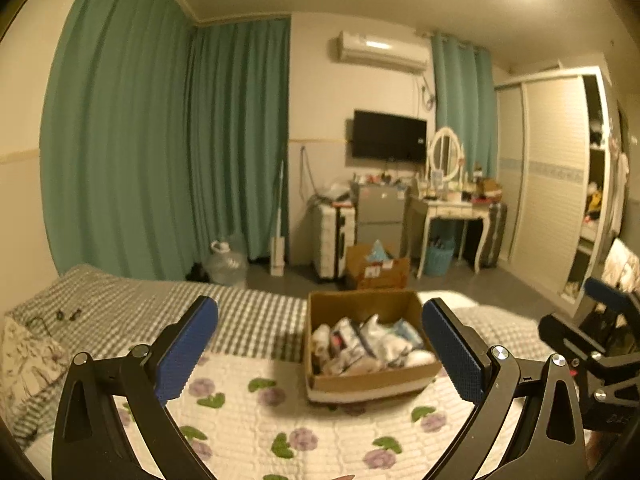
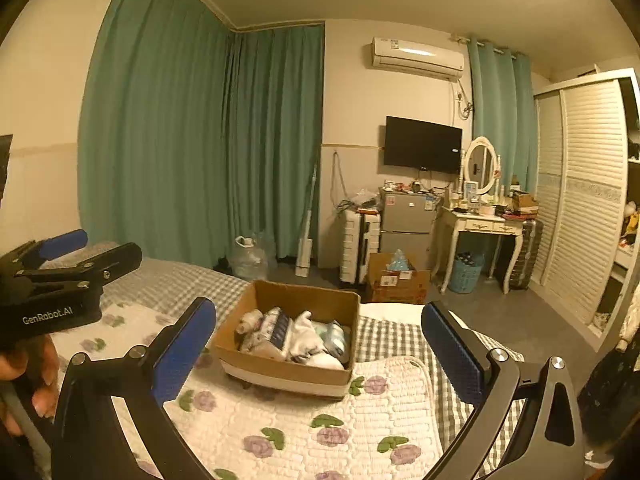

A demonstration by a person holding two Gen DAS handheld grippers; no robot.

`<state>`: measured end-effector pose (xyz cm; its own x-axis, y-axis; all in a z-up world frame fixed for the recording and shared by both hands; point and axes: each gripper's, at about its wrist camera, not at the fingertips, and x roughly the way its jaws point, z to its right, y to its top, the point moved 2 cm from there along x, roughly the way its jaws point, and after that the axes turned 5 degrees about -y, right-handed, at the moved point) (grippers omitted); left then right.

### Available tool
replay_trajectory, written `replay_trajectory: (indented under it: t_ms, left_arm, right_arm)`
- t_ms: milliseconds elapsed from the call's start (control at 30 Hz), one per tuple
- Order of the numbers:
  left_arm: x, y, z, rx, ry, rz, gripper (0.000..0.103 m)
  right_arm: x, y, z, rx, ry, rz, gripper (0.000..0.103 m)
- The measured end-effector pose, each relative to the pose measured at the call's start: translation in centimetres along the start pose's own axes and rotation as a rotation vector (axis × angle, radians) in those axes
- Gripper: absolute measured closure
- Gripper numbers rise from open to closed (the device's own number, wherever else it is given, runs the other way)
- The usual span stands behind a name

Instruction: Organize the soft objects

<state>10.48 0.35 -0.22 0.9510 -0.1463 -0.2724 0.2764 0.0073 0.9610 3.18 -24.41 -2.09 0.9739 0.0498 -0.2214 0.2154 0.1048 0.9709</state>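
Cardboard box (image 1: 370,382) of rolled soft items (image 2: 296,336) sits ahead on the bed's floral pad (image 2: 304,432). Left gripper (image 1: 320,350) and right gripper (image 2: 319,350) hover near it, fingers apart, empty. Best to reach down over the rim and pinch one bundle at its middle.

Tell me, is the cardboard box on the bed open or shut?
Open. The cardboard box has no lid or flaps over its top, and both wrist views look straight down onto the soft white items piled inside.
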Motion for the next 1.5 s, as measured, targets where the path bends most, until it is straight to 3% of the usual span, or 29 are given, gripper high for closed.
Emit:
replay_trajectory:
  t_ms: [233,533,1500]
  left_arm:
    - [4.1,-3.9,-0.5,0.000,0.018,-0.081,0.000]
    - [6.3,-6.3,-1.3,-0.021,0.013,-0.156,0.000]
    - [6.1,-6.7,-1.7,-0.024,0.005,-0.154,0.000]
  right_arm:
    - [4.1,-3.0,0.2,0.022,-0.038,-0.047,0.000]
    - [7.4,-5.7,0.6,0.024,-0.054,-0.122,0.000]
    - [6.7,-6.4,0.2,0.014,-0.064,-0.111,0.000]
